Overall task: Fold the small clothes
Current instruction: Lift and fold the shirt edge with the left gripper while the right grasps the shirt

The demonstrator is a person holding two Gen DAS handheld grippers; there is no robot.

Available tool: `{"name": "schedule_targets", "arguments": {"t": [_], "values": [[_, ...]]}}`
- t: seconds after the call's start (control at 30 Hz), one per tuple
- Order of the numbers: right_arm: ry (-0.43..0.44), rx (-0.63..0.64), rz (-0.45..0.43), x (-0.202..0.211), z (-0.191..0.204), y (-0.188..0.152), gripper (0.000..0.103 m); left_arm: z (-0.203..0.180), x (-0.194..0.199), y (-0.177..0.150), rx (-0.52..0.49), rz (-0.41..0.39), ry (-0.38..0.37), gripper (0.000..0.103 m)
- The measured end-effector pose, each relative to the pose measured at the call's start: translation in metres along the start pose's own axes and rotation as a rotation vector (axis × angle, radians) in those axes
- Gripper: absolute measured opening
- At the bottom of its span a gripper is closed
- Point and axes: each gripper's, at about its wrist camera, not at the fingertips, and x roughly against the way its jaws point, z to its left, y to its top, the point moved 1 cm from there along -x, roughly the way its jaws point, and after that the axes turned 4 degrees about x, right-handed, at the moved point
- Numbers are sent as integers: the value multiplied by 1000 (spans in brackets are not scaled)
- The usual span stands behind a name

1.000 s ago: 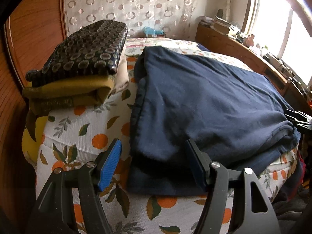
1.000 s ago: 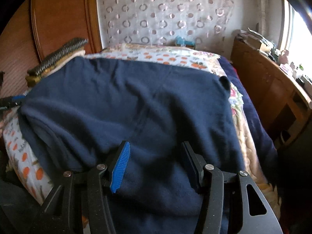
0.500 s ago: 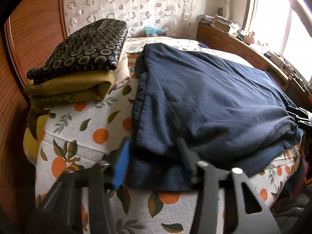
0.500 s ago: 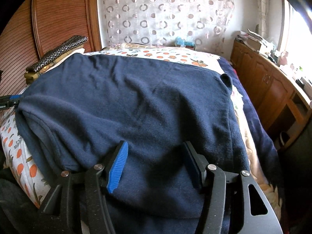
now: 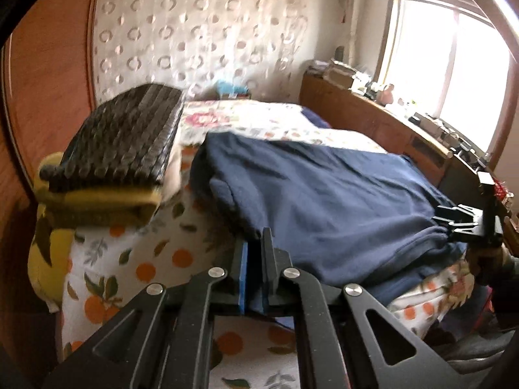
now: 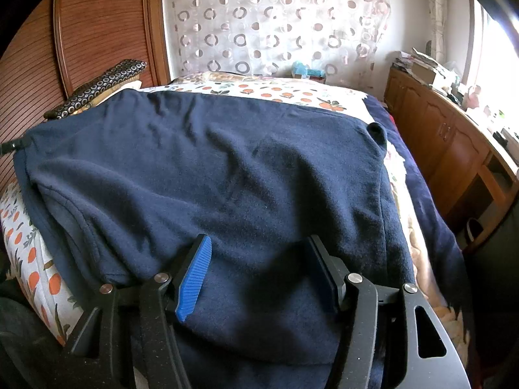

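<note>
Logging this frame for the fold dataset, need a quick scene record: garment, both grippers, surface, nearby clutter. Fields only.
garment: navy blue fleece garment, spread flat on the bed
left gripper: jaws have just closed, pinching the garment's near edge
right gripper: open, pads apart over the garment's near hem, no grip
surface: orange-print bedsheet
nearby: stack of folded clothes, dark ring-patterned piece on top, mustard yellow under it, left of the garment
background: wooden cabinet along the window side

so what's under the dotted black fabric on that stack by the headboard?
Under the dotted black fabric lies a folded mustard-yellow garment, with a pale layer at the side. Anything deeper is covered; the stack rests on the orange-print sheet.
</note>
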Motion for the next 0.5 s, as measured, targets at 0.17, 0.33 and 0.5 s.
{"name": "schedule_targets", "arguments": {"t": [0.17,0.33,0.5], "values": [[0,-4,2,-2,0,1,62,-11,2,12,-10,-31,-46,7],[4,-24,13,0,-3,2,62,-33,-1,22,-40,-42,-93,7],[-1,-36,-9,10,-6,3,62,-61,-11,34,-83,-47,-148,7]]}}
